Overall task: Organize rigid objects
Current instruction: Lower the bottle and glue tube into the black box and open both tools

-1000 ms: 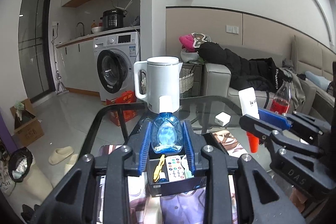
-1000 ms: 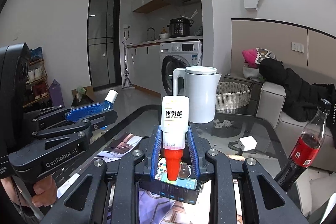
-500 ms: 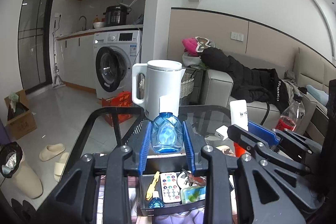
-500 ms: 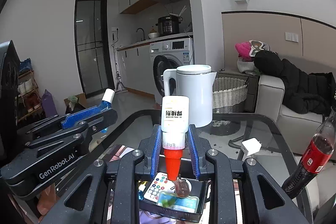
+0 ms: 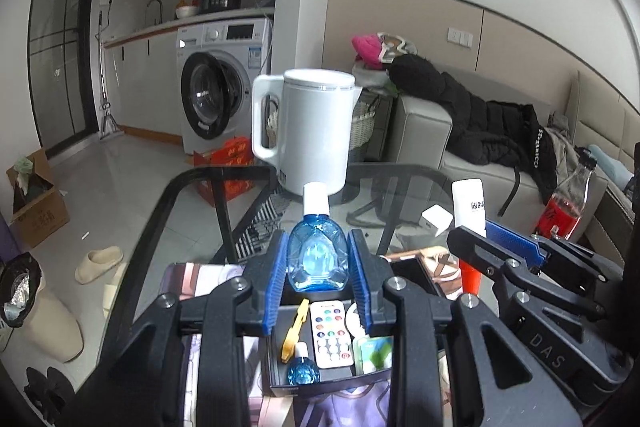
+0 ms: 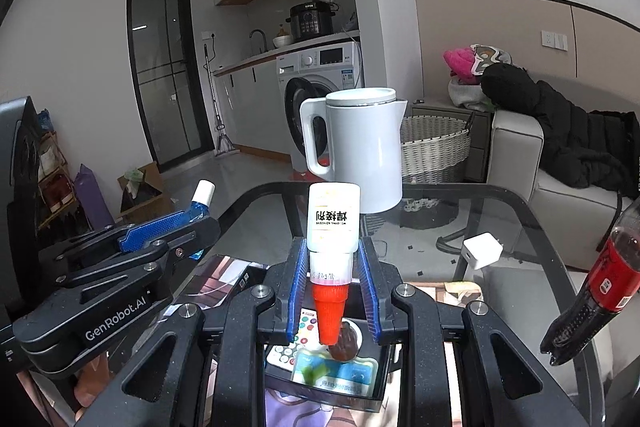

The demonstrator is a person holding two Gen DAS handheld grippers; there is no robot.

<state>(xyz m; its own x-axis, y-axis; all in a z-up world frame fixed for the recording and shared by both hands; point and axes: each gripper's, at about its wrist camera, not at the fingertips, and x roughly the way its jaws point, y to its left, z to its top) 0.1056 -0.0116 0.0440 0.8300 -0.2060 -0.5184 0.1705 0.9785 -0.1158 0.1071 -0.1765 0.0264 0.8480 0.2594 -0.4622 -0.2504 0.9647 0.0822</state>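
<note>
My left gripper (image 5: 318, 269) is shut on a small blue bottle (image 5: 317, 259) with a white cap, held upright above a black tray (image 5: 280, 371). The tray holds a white remote (image 5: 331, 333), a yellow clip (image 5: 294, 329), a second small blue bottle (image 5: 303, 371) and a green-and-white packet (image 5: 374, 353). My right gripper (image 6: 333, 285) is shut on a white glue bottle (image 6: 333, 223) held upside down, its red cap (image 6: 329, 311) pointing at the same tray (image 6: 372, 397). Each gripper shows at the side of the other's view.
A white kettle (image 5: 310, 131) stands at the far side of the glass table (image 5: 400, 183). A white charger cube (image 5: 436, 221) and a red soda bottle (image 5: 566, 201) sit to the right. A printed mat (image 5: 200, 277) lies under the tray.
Both grippers rose and pulled back with their bottles still held, so more of the tray's contents show below them.
</note>
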